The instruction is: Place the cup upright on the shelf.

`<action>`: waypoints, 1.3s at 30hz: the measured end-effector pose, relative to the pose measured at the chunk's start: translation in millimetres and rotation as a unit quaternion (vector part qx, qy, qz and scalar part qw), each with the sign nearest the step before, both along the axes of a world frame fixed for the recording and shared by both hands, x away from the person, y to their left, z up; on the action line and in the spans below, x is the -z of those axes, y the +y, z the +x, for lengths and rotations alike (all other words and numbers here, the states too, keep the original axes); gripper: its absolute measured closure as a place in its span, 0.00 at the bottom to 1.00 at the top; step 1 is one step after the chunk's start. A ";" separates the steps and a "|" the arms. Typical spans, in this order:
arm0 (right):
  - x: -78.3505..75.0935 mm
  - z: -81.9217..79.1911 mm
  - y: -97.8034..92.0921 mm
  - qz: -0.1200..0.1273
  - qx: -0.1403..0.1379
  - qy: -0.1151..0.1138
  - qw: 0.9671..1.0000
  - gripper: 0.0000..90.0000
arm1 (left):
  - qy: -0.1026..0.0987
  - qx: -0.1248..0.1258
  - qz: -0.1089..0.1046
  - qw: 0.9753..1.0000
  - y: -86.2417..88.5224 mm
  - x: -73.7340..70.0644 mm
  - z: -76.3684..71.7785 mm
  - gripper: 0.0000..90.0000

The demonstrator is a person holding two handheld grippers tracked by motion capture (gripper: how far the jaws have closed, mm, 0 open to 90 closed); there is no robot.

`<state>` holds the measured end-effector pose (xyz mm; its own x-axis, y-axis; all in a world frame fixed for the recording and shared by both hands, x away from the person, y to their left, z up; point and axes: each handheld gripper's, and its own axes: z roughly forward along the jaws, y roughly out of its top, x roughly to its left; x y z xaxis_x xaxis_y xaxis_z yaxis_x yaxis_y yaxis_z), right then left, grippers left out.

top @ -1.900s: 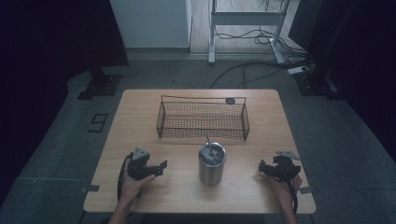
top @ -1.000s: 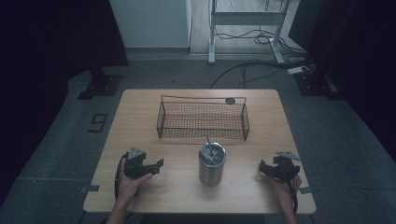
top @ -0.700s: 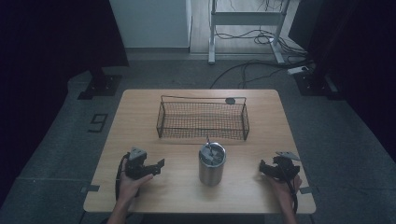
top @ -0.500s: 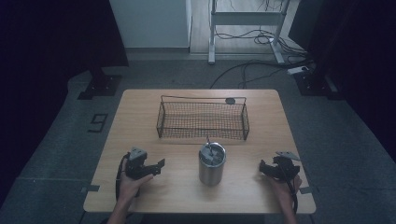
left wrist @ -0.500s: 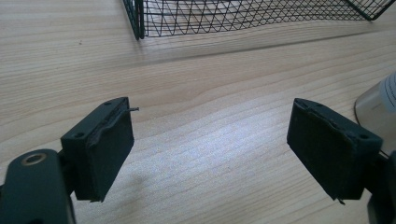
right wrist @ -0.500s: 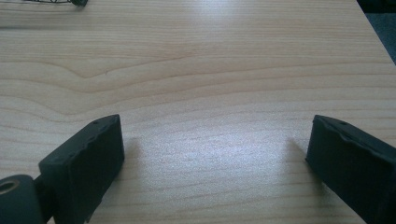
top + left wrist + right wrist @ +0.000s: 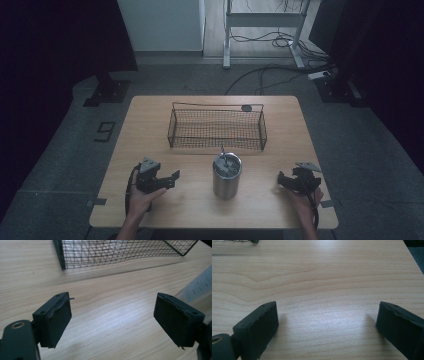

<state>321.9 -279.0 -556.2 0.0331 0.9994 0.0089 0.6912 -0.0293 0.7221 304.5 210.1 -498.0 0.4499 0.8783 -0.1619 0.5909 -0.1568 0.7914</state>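
**Two open grippers flank a steel cup on a wooden table**

A dim room with a grey floor surrounds the light wooden table (image 7: pixel 150 130), and cables trail across the floor behind it.

The left gripper (image 7: pixel 170 179) rests low over the table near its front edge, held in the person's left hand (image 7: pixel 140 197). Its jaws stand wide apart with bare wood between them in the left gripper view, gripping nothing, and they point toward the cup. The right gripper (image 7: pixel 283 180), held in the right hand (image 7: pixel 305 197), sits just as low near the front right corner, jaws also spread wide over bare wood, holding nothing.

The metal cup (image 7: pixel 226 176) stands upright between the two grippers, apart from both, with a thin rod rising from its top. Open wood lies on either side of the cup.

Behind the cup, just beyond it, the wire basket (image 7: pixel 218 127) spans the middle of the table; its near corner shows at the top of the left gripper view (image 7: pixel 60 255). A small dark disc (image 7: pixel 246 107) lies behind the basket.
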 end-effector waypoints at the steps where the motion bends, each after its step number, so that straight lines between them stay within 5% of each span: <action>1: 0.0 0.0 0.0 0.000 0.000 0.000 1.000 0.04 | 0.000 0.000 0.000 1.000 0.0 0.0 0.0 0.16; 13: 0.0 0.0 0.0 0.000 0.000 0.000 1.000 0.05 | -0.017 0.030 -0.011 0.999 -14.9 -11.9 -10.6 0.16; 39: 0.0 -0.1 0.0 0.000 0.000 0.000 1.000 0.05 | -0.014 0.096 -0.007 0.995 -62.5 -18.8 -20.8 0.16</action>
